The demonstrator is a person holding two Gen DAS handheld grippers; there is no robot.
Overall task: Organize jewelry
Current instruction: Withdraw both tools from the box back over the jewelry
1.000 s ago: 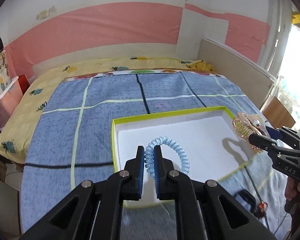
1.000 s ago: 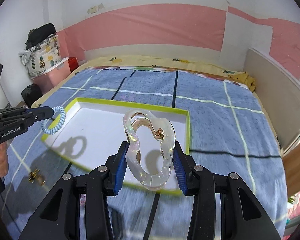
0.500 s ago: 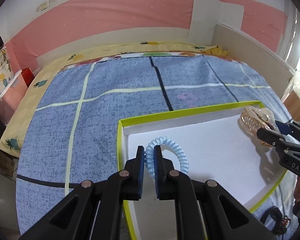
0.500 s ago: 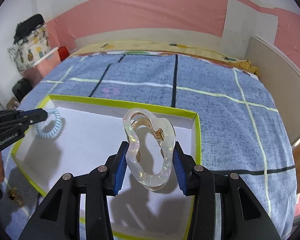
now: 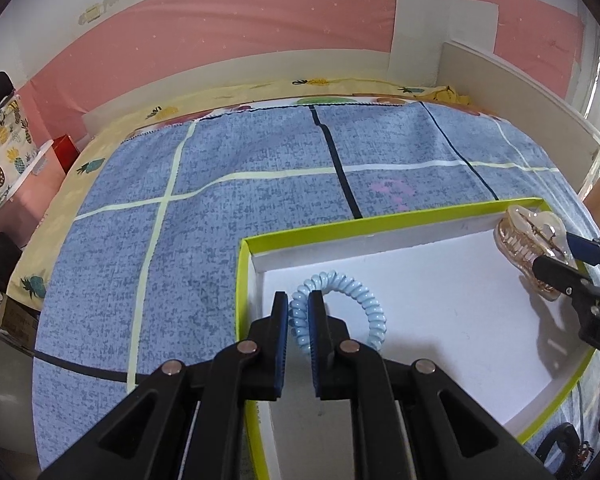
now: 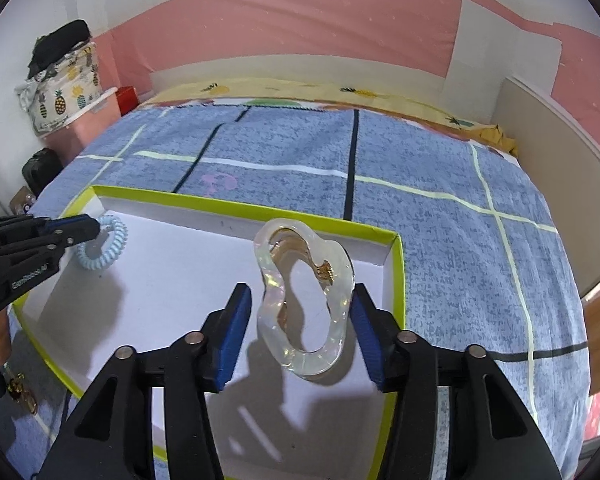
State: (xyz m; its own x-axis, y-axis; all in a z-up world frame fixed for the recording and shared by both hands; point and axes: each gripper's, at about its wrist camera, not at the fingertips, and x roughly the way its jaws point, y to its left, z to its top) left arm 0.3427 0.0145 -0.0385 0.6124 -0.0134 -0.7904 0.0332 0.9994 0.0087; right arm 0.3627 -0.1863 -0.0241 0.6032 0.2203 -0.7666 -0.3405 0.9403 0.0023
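A shallow white tray with a yellow-green rim (image 5: 380, 224) (image 6: 260, 209) lies on the blue checked bed cover. My left gripper (image 5: 298, 300) is shut on a light blue spiral hair tie (image 5: 352, 292), holding it over the tray's left corner; it also shows in the right wrist view (image 6: 104, 248). My right gripper (image 6: 300, 300) has opened: its fingers stand apart on either side of a clear iridescent hair claw (image 6: 304, 300), which sits in the tray's right corner, the left pad clear of it. The claw also shows in the left wrist view (image 5: 532, 244).
Small gold jewelry (image 6: 20, 390) lies on the cover left of the tray. A dark trinket (image 5: 580, 450) lies beyond the tray's near right rim. A pink storage box (image 6: 80, 128) stands beside the bed. A beige headboard panel (image 5: 520, 92) stands at the right.
Both grippers moved forward and down over the tray. The right gripper's fingers have spread apart, releasing the hair claw. The left gripper stays shut on the hair tie.
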